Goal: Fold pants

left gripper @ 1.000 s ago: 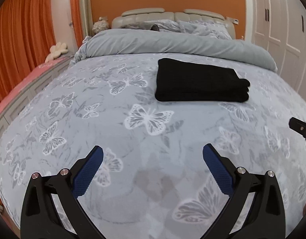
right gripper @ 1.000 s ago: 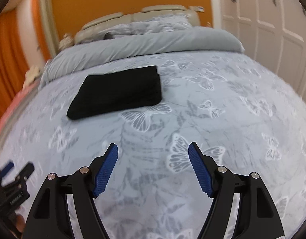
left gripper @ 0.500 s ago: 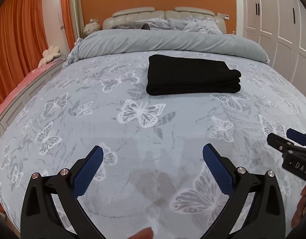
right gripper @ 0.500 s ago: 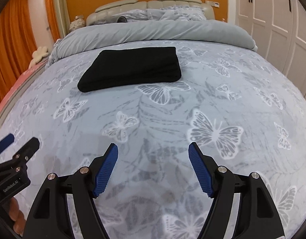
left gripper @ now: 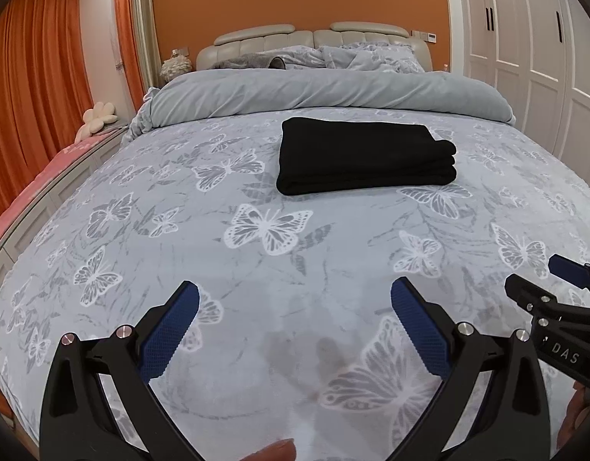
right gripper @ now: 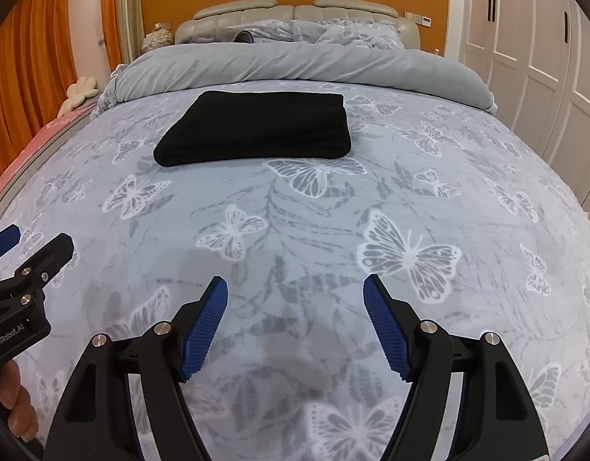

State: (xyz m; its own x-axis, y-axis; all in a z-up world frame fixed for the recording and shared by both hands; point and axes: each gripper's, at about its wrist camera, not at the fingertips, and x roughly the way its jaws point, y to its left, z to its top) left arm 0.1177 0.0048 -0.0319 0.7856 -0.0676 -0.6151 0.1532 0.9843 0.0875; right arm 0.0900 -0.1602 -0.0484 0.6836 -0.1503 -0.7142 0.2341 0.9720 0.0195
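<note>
place: a bedroom in a home
bed [left gripper: 295, 269]: wide, with a grey butterfly-print cover and a rolled grey duvet [left gripper: 325, 92]
headboard [left gripper: 314, 36]: padded, cream, with pillows [left gripper: 368, 57] against it
wall [left gripper: 295, 0]: orange behind the bed
curtains [left gripper: 29, 96]: orange, full length, at the left
wardrobe doors [left gripper: 533, 57]: white, panelled, at the right

Folded pants [left gripper: 366, 157] lie on the bed [left gripper: 141, 230] toward its head edge, before the rolled duvet [left gripper: 333, 92] and pillows [left gripper: 368, 57].
</note>
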